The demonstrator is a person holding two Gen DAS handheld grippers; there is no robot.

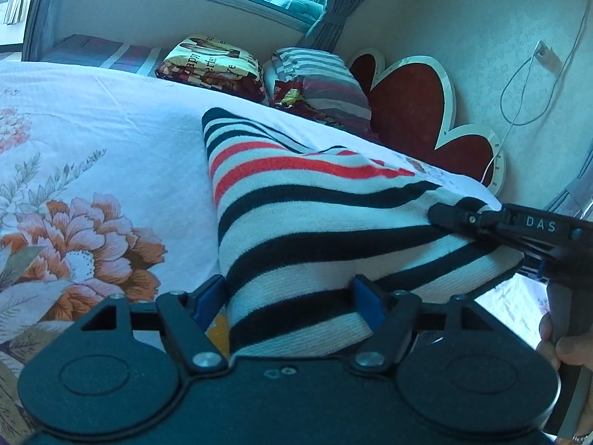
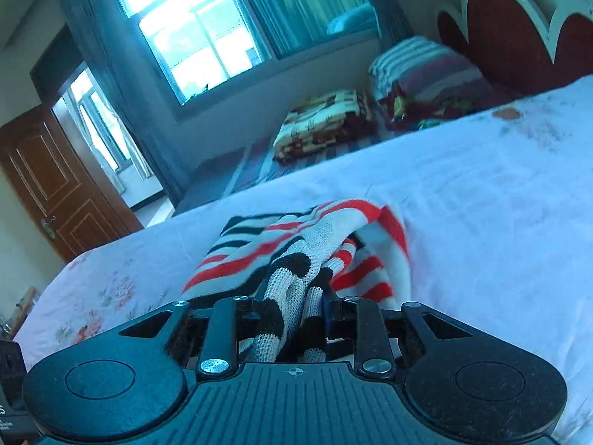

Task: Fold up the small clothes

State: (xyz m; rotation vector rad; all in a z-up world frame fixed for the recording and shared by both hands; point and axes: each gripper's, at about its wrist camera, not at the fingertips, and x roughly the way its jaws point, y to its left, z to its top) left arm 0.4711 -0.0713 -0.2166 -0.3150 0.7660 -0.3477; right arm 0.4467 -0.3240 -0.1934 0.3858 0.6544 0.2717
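Striped knit garment lifted off bedsheet near headboard-side edge, pinched by left gripper and right gripper, both clamped on fabric, probably to carry fold across.

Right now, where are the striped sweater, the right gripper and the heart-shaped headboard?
striped sweater (image 1: 296, 215), left wrist view, white band mid-fabric
right gripper (image 1: 439, 215), left wrist view, fingertips
heart-shaped headboard (image 1: 404, 111), left wrist view, red panel
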